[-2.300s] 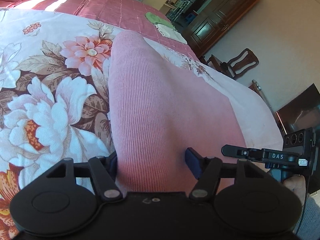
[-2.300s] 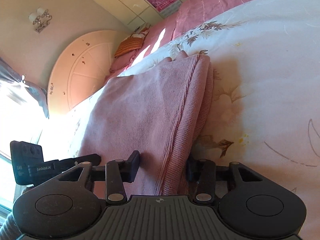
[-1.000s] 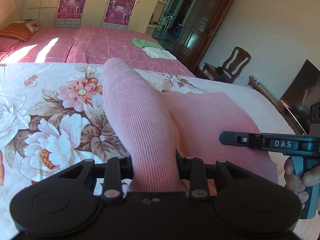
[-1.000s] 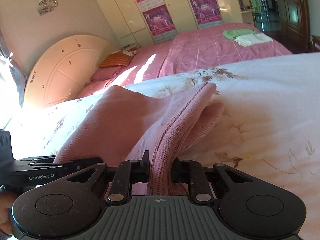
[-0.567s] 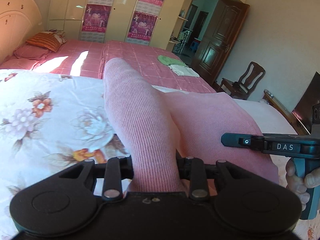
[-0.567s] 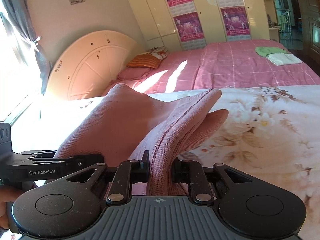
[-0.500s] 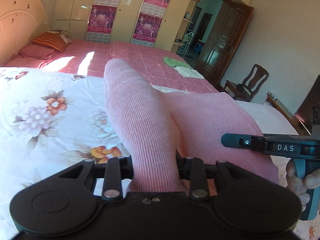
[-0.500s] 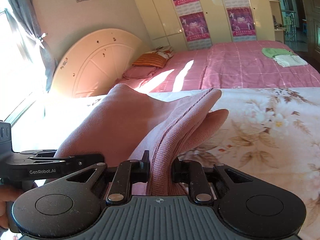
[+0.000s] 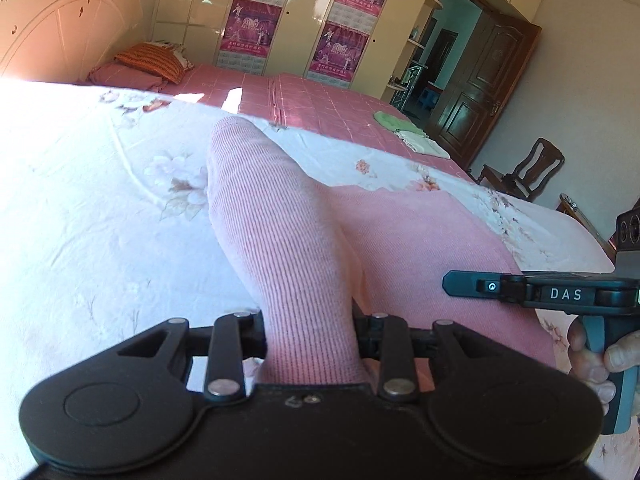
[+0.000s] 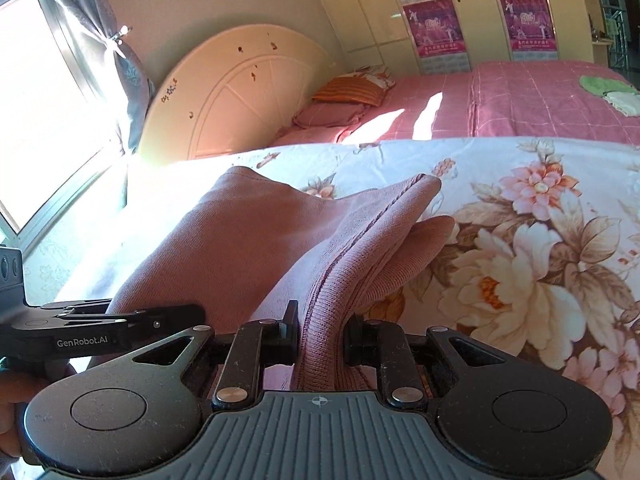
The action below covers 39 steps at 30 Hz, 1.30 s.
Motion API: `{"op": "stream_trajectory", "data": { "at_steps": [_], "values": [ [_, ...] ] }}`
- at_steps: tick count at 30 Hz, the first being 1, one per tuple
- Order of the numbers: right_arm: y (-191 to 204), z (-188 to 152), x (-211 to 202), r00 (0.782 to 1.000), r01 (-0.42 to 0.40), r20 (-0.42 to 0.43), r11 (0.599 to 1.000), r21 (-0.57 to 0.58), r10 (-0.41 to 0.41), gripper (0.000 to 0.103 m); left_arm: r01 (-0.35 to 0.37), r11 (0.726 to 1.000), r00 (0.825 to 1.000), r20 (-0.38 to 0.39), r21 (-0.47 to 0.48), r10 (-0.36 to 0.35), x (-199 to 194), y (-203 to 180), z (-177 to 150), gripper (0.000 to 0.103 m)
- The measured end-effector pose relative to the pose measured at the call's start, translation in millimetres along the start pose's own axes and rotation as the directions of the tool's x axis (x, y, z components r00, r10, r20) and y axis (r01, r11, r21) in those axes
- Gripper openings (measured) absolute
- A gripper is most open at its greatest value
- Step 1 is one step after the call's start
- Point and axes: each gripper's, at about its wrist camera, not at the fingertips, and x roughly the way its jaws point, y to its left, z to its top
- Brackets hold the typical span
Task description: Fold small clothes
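Note:
A pink ribbed knit garment hangs folded between both grippers above the floral bedspread. My left gripper is shut on one thick fold of it. My right gripper is shut on the garment at a seamed edge, with layers bunched between its fingers. The cloth spans the gap between the two grippers and droops toward the bedspread. In the left wrist view the right gripper's black side bar and the hand holding it show at the right.
A second bed with a pink checked cover lies behind, carrying folded green and white cloths and an orange pillow. A round headboard and a bright window are at the left; a wooden chair and a dark door at the right.
Both grippers have carried the pink garment sideways across the bed toward the headboard and window side. Both grips have stayed closed on the cloth throughout.

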Motion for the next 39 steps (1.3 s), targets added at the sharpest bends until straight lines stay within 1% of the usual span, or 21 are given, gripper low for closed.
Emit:
{"op": "stream_trajectory", "data": {
  "at_steps": [1,2,3,4,5,7,8,10,12,13,14,16,19,20,23,25,27,30,32,37,39],
  "values": [
    [-5.0,-5.6,9.4,1.000,0.008,-0.023,1.000,0.011,-0.008,0.019,0.004,0.999,1.000,-0.027,-0.031,-0.004,6.5,11.7,-8.0,0.036],
    [-12.5,-11.8,19.7,0.998,0.025,-0.050,0.999,0.036,-0.023,0.019,-0.001,0.998,0.999,-0.049,-0.058,-0.002,12.4,20.7,-15.2,0.048],
    [-20.7,-17.5,28.4,0.996,0.043,-0.076,0.997,0.063,-0.039,0.019,0.001,0.996,0.999,-0.043,-0.089,-0.005,14.6,30.8,-21.3,0.058],
    [-31.5,-24.0,33.0,0.996,0.037,-0.087,0.994,0.101,-0.028,0.020,-0.014,0.993,1.000,-0.019,-0.116,0.012,11.7,39.1,-25.6,0.077],
    [-39.5,-28.3,31.4,0.998,0.018,-0.065,0.990,0.139,-0.009,0.024,-0.031,0.991,1.000,0.000,-0.130,0.031,6.0,45.4,-26.9,0.084],
    [-48.8,-29.5,24.1,0.999,0.018,-0.047,0.982,0.186,-0.010,0.035,-0.011,0.988,0.999,0.043,-0.153,0.018,-10.9,58.3,-27.4,0.078],
    [-51.5,-27.8,15.9,0.999,0.030,-0.032,0.980,0.198,-0.024,0.039,0.006,0.987,0.998,0.069,-0.163,0.005,-20.3,62.0,-26.5,0.061],
    [-52.9,-20.0,-3.1,0.998,0.051,0.026,0.981,0.185,-0.057,0.039,0.042,0.987,0.992,0.124,-0.153,-0.023,-38.9,64.3,-17.2,0.042],
    [-45.5,-8.1,-20.8,0.988,0.093,0.108,0.987,0.131,-0.107,0.031,0.035,0.995,0.989,0.145,-0.090,-0.021,-44.4,54.0,-4.1,0.042],
    [-41.6,-2.0,-22.8,0.985,0.102,0.126,0.989,0.105,-0.115,0.019,0.036,0.998,0.990,0.136,-0.048,-0.029,-41.4,46.1,1.6,0.043],
    [-33.2,4.9,-22.2,0.984,0.110,0.135,0.991,0.074,-0.119,0.019,0.032,0.999,0.992,0.125,-0.013,-0.030,-36.2,39.0,7.3,0.046],
    [-19.0,12.7,-7.9,0.988,0.124,0.098,0.992,-0.004,-0.123,0.019,0.026,0.998,0.996,0.080,0.050,-0.030,-16.7,24.1,11.9,0.047],
    [-6.6,2.2,33.2,0.976,0.214,-0.020,0.967,-0.135,-0.219,0.017,0.007,0.998,1.000,-0.011,0.058,-0.006,16.4,22.7,1.4,0.045],
    [-12.9,-3.2,46.2,0.962,0.258,-0.049,0.956,-0.137,-0.267,0.011,0.008,0.998,1.000,-0.005,0.068,-0.007,19.8,25.6,-6.6,0.045],
    [-21.9,-0.6,38.1,0.962,0.265,-0.042,0.962,-0.070,-0.269,0.009,0.006,0.996,1.000,0.009,0.093,-0.007,-0.7,21.9,-7.8,0.045],
    [-13.9,1.1,11.1,0.971,0.241,0.021,0.967,-0.080,-0.240,0.009,0.037,0.993,0.998,0.053,0.109,-0.043,-26.5,19.5,-13.0,0.047],
    [-5.1,-2.0,-15.0,0.972,0.235,0.037,0.969,-0.082,-0.232,0.010,0.011,0.996,0.997,0.073,0.089,-0.018,-47.9,21.9,-28.1,0.047],
    [-8.0,-22.5,-45.5,0.993,0.122,-0.013,0.992,0.022,-0.121,0.018,0.017,1.000,0.997,0.072,0.010,-0.017,-65.5,28.5,-55.5,0.047],
    [-9.9,-42.8,-55.4,0.994,0.103,-0.036,0.993,0.066,-0.101,0.037,0.010,1.000,0.998,0.066,-0.019,-0.009,-70.6,30.3,-70.9,0.047],
    [-1.9,-70.4,-44.6,0.991,0.108,-0.097,0.988,0.111,-0.098,0.037,-0.040,0.994,0.999,0.015,-0.099,0.042,-62.2,37.6,-91.4,0.048],
    [3.0,-74.7,-35.8,0.987,0.130,-0.108,0.989,0.074,-0.122,0.020,-0.056,0.993,0.998,-0.005,-0.104,0.056,-57.1,39.4,-93.7,0.050]
  ]
}}
